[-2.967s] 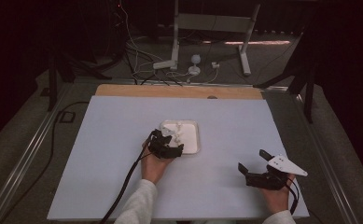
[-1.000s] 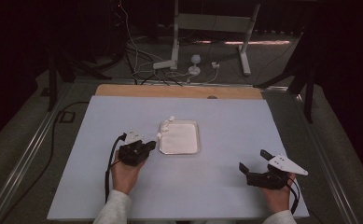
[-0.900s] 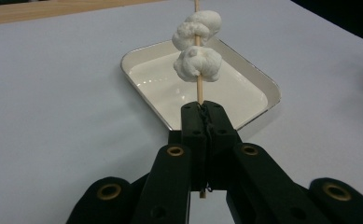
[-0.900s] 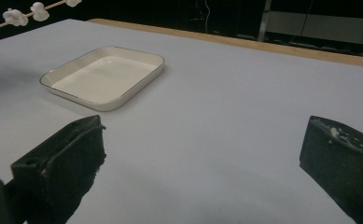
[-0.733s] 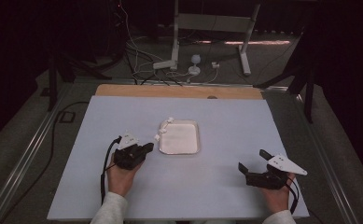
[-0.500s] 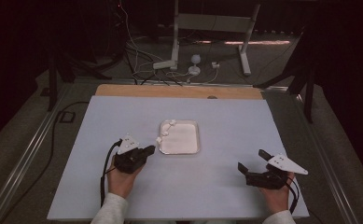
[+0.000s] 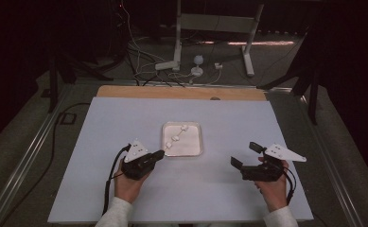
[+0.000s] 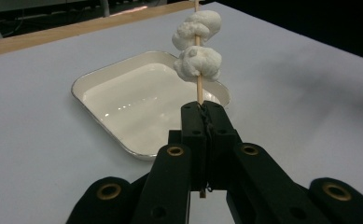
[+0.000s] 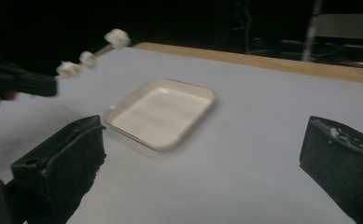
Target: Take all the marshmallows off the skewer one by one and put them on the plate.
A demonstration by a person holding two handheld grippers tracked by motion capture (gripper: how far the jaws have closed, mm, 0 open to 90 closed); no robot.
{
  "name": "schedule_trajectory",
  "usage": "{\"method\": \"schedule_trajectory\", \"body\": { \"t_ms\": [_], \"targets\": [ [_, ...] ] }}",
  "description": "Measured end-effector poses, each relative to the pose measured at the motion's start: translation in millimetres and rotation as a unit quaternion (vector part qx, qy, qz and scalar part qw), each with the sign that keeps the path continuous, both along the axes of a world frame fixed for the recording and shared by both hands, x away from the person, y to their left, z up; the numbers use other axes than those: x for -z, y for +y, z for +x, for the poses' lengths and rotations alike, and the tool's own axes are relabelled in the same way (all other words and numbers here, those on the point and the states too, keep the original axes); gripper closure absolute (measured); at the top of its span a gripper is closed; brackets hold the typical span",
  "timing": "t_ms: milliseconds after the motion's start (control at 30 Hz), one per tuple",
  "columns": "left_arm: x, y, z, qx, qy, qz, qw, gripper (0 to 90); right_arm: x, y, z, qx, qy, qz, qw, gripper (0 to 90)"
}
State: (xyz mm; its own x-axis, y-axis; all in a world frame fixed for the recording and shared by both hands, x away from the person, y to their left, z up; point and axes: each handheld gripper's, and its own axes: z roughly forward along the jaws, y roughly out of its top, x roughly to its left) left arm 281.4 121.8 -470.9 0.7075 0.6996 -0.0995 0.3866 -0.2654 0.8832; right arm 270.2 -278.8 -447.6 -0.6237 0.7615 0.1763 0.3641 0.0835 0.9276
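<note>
My left gripper (image 7: 160, 153) (image 8: 202, 109) is shut on the near end of a thin wooden skewer (image 8: 198, 88). The skewer carries white marshmallow-like lumps (image 7: 175, 138) (image 8: 198, 63). It slants up and away over the left part of a shallow white tray (image 7: 193, 144) (image 8: 123, 100), which holds nothing else. My right gripper (image 7: 244, 154) (image 9: 205, 128) rests open at the near right, apart from the tray (image 9: 207, 95). The right gripper view shows the skewer's lumps (image 9: 88, 58) and the left gripper (image 9: 20, 81) at its left.
The pale table top (image 7: 125, 118) has a wooden strip (image 7: 181, 92) along its far edge. Beyond it a metal stand (image 7: 214, 23) and cables (image 7: 191, 71) are on the floor. Rails (image 7: 25, 156) run along the table's sides.
The left gripper has drawn back from the tray toward the near left with the skewer in it, then settled. The right gripper has stayed put.
</note>
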Motion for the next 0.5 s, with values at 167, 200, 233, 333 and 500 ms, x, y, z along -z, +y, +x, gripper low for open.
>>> {"method": "schedule_trajectory", "body": {
  "t_ms": [167, 200, 233, 333, 500],
  "targets": [
    [0.6, -4.5, -2.6, 0.009, -0.009, 0.003, 0.9999, 89.7, -4.4, 25.7, 15.7, -0.035, 0.015, 0.015, 0.9992, 0.0],
    [0.5, -5.1, -3.1, 0.011, -0.011, 0.002, 0.9999, 89.7, -4.4, 25.7, 15.7, -0.035, 0.015, 0.015, 0.9992, 0.0],
    [0.6, -5.9, -3.7, 0.013, -0.013, 0.001, 0.9998, 89.7, -6.0, 31.0, 19.0, -0.041, 0.018, 0.017, 0.9989, 0.0],
    [1.1, -8.0, -4.8, 0.019, -0.018, 0.005, 0.9996, 89.7, -11.5, 45.7, 29.0, -0.055, 0.036, 0.021, 0.9976, 0.4],
    [2.1, -10.8, -6.6, 0.03, -0.026, 0.004, 0.9992, 89.7, -21.9, 67.3, 42.7, -0.071, 0.055, 0.023, 0.9957, 0.4]
  ]
}}
